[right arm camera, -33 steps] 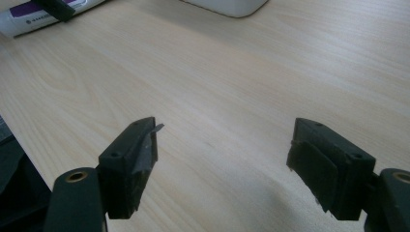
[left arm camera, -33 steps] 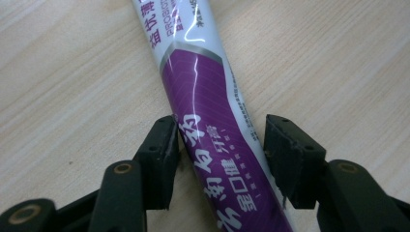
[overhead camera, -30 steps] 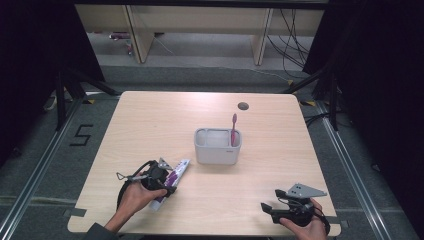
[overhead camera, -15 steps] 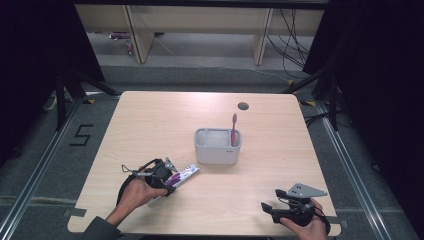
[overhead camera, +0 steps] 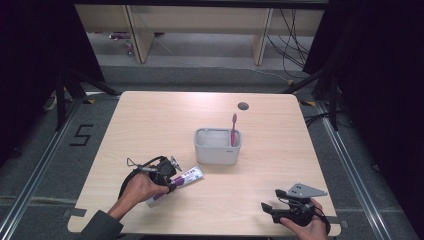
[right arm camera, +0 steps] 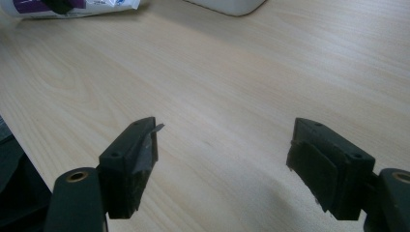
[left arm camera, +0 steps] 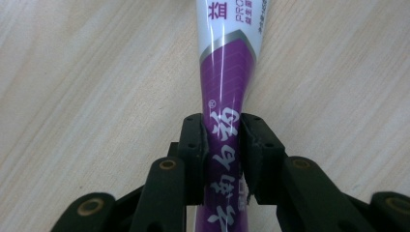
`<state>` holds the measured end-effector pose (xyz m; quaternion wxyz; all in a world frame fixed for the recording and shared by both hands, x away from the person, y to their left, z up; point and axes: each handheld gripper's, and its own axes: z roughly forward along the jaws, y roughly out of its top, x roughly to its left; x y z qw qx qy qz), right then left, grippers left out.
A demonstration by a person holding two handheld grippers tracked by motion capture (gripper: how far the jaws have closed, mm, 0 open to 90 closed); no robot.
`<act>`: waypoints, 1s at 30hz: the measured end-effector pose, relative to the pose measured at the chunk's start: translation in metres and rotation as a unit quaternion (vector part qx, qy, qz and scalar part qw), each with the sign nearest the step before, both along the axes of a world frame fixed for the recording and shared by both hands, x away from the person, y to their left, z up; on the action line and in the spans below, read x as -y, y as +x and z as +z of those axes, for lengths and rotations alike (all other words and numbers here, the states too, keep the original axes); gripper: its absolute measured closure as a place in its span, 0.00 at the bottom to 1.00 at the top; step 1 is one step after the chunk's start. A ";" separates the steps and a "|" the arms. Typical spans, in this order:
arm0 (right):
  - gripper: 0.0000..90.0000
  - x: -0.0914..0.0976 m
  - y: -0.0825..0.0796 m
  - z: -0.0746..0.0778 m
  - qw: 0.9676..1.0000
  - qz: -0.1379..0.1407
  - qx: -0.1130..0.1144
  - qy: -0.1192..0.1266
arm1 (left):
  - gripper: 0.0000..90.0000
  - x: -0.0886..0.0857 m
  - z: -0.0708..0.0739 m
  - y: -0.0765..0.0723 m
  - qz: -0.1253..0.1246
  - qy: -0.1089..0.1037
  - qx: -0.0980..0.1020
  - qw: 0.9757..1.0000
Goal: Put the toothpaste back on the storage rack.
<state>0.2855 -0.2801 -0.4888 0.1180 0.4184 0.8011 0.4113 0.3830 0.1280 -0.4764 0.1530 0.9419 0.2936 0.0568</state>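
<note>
A white and purple toothpaste tube (overhead camera: 189,175) lies flat on the wooden table, front left of the grey holder (overhead camera: 217,146). My left gripper (overhead camera: 171,183) has just been closing with the tube between its jaws. In the left gripper view the pads of the left gripper (left arm camera: 222,126) press both sides of the tube's (left arm camera: 226,67) purple end. A pink toothbrush (overhead camera: 233,127) stands upright in the holder's right compartment. My right gripper (overhead camera: 266,209) rests near the table's front right edge. In its own view the right gripper (right arm camera: 225,134) is open, with bare wood between the jaws.
The table (overhead camera: 150,125) has a round cable hole (overhead camera: 243,106) at the back right. The right gripper view shows the tube (right arm camera: 72,7) and the holder's base (right arm camera: 227,4) along its top edge. Shelving and cables stand on the floor beyond the table.
The left hand has shifted a little along the tube and its jaws have closed on the purple end. The right gripper has stayed where it was.
</note>
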 end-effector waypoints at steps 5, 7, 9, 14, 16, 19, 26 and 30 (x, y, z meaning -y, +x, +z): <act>0.29 0.000 0.000 0.000 1.000 0.001 0.000 -0.002 | 0.80 0.002 0.000 0.001 0.000 0.004 -0.010 1.000; 0.29 0.000 0.000 0.000 1.000 0.001 -0.011 -0.003 | 0.80 0.002 0.000 0.002 -0.002 0.006 -0.012 1.000; 0.29 0.000 0.000 0.000 1.000 0.002 -0.009 -0.001 | 0.81 0.003 -0.001 0.003 -0.002 0.007 -0.015 1.000; 0.29 0.000 0.002 -0.002 1.000 0.008 0.002 -0.003 | 0.81 0.006 -0.001 0.005 -0.011 0.020 -0.022 0.999; 0.29 0.000 0.002 -0.001 1.000 0.011 0.000 -0.004 | 0.81 0.007 -0.001 0.007 -0.012 0.022 -0.026 0.999; 0.29 0.000 0.002 -0.001 1.000 0.011 0.000 -0.004 | 0.80 0.009 -0.002 0.008 -0.013 0.029 -0.030 0.999; 0.29 0.000 0.002 -0.001 1.000 0.011 -0.001 -0.003 | 0.80 0.014 -0.003 0.009 -0.019 0.043 -0.034 0.998; 0.29 0.000 0.002 -0.001 1.000 0.011 -0.001 -0.003 | 0.80 0.014 -0.003 0.009 -0.021 0.047 -0.035 0.998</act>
